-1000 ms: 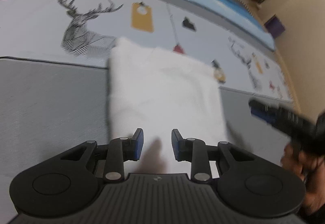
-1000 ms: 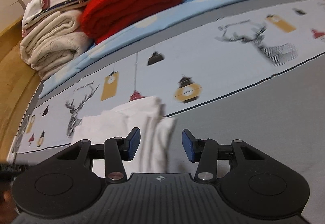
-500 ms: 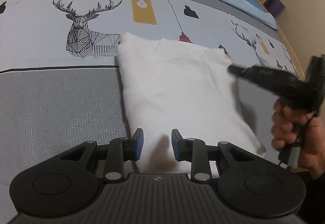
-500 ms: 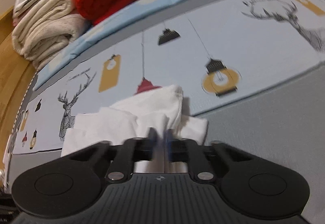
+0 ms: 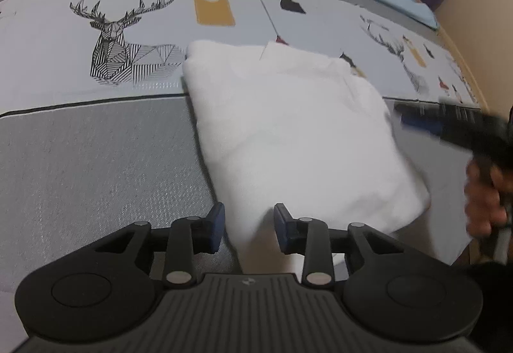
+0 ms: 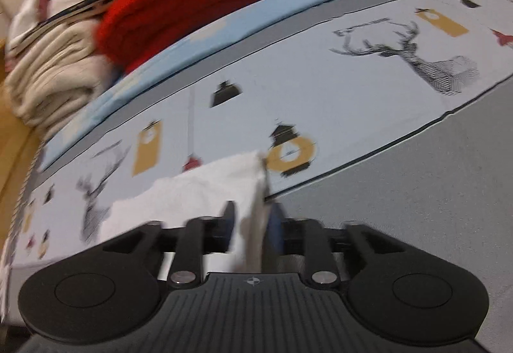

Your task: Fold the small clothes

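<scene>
In the left wrist view, my left hand-held gripper [image 5: 246, 226] is nearest, low over the bed. Its two blue-padded fingers stand apart with a clear gap, and they hold nothing. The near edge of the white garment [image 5: 298, 141] lies in the gap and just in front of the pads; I cannot tell if they touch it.

The garment is folded into a rough rectangle. It lies flat on the bed cover [image 5: 96, 167], partly on the grey band and partly on the pale printed band. Its far left corner is just beside the printed deer head [image 5: 118, 45].

At the right edge of this view is my right hand-held gripper [image 5: 455, 125], blurred, close to the right side of the garment, with my right hand [image 5: 484, 199] under it.

In the right wrist view, the right hand-held gripper [image 6: 251, 226] has its fingers narrow, with a fold of the white garment [image 6: 205, 192] between them. The picture is blurred, so I cannot tell if the pads press the cloth.

Beyond the garment is a printed yellow lantern [image 6: 290, 154]. Farther back, a folded red blanket [image 6: 179, 10] and cream blankets [image 6: 54, 80] are stacked at the head of the bed.
</scene>
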A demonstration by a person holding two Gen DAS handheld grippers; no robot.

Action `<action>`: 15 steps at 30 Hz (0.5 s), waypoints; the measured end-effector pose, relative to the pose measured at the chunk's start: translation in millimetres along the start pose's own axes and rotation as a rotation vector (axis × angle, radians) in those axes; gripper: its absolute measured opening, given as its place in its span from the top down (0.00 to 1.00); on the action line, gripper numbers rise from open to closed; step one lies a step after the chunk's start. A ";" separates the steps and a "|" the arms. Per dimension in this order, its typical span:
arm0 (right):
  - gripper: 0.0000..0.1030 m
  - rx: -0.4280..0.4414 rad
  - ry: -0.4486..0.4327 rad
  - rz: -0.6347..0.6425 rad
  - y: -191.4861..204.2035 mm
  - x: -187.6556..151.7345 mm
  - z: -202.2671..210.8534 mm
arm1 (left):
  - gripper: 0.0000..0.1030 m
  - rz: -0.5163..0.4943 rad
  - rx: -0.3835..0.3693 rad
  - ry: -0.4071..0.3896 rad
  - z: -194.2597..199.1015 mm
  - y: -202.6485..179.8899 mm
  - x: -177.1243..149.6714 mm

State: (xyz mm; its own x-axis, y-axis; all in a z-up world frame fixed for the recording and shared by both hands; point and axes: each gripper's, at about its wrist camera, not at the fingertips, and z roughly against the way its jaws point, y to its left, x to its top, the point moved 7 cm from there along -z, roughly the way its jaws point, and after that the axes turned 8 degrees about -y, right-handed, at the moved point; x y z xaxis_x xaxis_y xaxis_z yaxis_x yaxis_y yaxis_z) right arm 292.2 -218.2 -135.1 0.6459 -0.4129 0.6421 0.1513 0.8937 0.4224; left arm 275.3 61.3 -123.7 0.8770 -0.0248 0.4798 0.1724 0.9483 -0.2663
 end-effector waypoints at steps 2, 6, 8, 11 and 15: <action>0.59 0.071 0.087 0.007 2.4 -11.1 5.6 | 0.64 -0.007 0.000 0.006 -1.4 -3.9 -1.4; 0.59 0.152 0.257 0.065 -2.3 -39.1 18.6 | 0.57 -0.046 -0.004 0.031 -6.6 -14.7 -7.7; 0.59 0.158 0.298 0.137 -2.3 -50.6 26.7 | 0.57 -0.083 -0.013 0.050 -8.6 -21.1 -13.3; 0.60 0.181 0.321 0.164 -4.5 -58.4 40.1 | 0.53 -0.179 -0.007 0.085 -13.1 -30.1 -26.2; 0.77 0.204 0.336 0.193 -6.4 -64.6 50.5 | 0.55 -0.312 0.027 0.132 -23.4 -36.7 -47.9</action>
State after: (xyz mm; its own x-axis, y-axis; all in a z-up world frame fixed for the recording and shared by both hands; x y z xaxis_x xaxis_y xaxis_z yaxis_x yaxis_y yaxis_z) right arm 211.7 -206.2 -146.9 0.8607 -0.1316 0.4919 -0.1249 0.8819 0.4545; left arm 237.5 20.3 -156.5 0.8348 -0.3540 0.4217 0.4313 0.8965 -0.1012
